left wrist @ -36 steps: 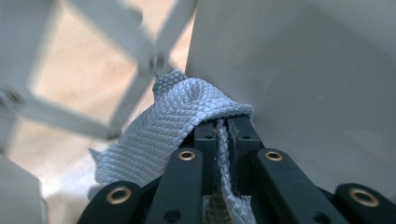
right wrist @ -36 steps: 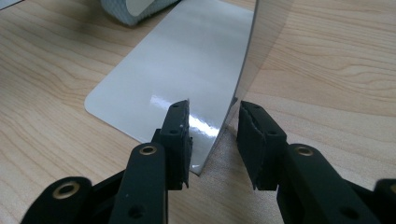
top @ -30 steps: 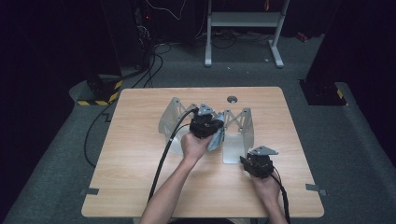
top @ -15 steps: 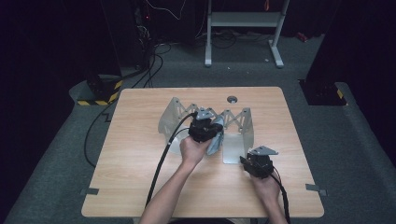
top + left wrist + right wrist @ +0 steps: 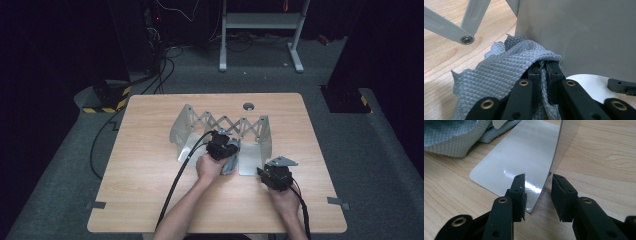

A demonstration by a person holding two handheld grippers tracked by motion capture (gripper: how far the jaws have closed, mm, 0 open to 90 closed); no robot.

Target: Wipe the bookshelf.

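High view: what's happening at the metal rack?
A person is wiping the metal rack on the table. The left hand-held gripper is shut on a grey cloth, pressing it against an upright panel. The right hand-held gripper is open, its jaws either side of the end panel's edge.

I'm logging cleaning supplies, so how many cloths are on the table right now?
1. A grey cloth is pinched in the left gripper, pressed against the metal rack near the table's middle. Another could be hidden behind the rack's panels.
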